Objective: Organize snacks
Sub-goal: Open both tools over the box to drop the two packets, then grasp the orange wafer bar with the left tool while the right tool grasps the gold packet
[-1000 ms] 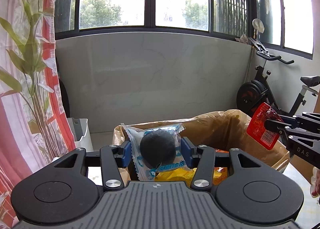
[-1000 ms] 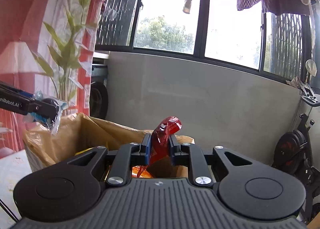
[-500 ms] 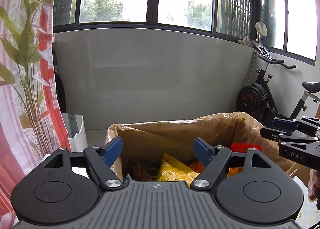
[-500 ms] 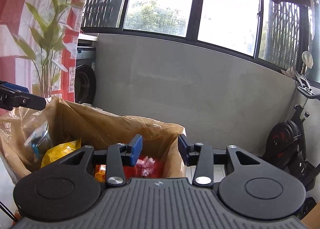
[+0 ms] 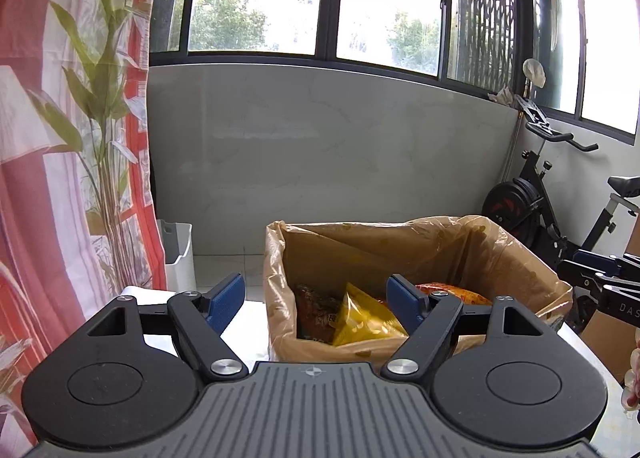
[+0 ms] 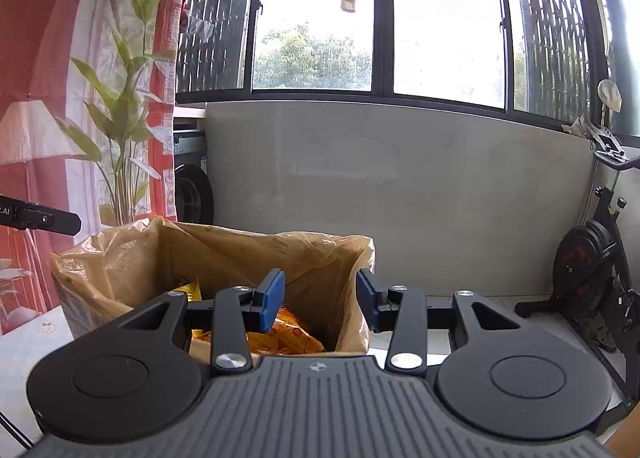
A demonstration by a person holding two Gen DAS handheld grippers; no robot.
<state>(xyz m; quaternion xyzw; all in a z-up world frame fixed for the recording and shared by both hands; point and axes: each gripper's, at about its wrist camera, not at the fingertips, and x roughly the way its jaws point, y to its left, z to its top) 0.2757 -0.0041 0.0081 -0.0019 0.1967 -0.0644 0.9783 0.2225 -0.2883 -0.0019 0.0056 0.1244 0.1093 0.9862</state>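
Note:
A cardboard box lined with a clear plastic bag (image 5: 400,250) stands ahead of both grippers; it also shows in the right wrist view (image 6: 224,250). Inside lie a yellow snack pack (image 5: 364,318), a dark brown pack (image 5: 316,314) and an orange pack (image 5: 456,292), the orange one also in the right wrist view (image 6: 284,336). My left gripper (image 5: 316,300) is open and empty over the box's near left corner. My right gripper (image 6: 320,300) is open and empty over the box's near right corner. The right gripper's tip (image 5: 600,278) shows at the left wrist view's right edge.
A white bin (image 5: 178,254) stands on the floor left of the box. An exercise bike (image 5: 552,197) stands at the right. A red and white curtain (image 5: 60,177) hangs at the left. A washing machine (image 6: 192,181) stands behind the box. A low tiled wall runs behind.
Both grippers opened and dropped their packs into the box: the left let go of the blue-wrapped dark snack, the right the red pack. Both have since drawn back slightly and opened wider.

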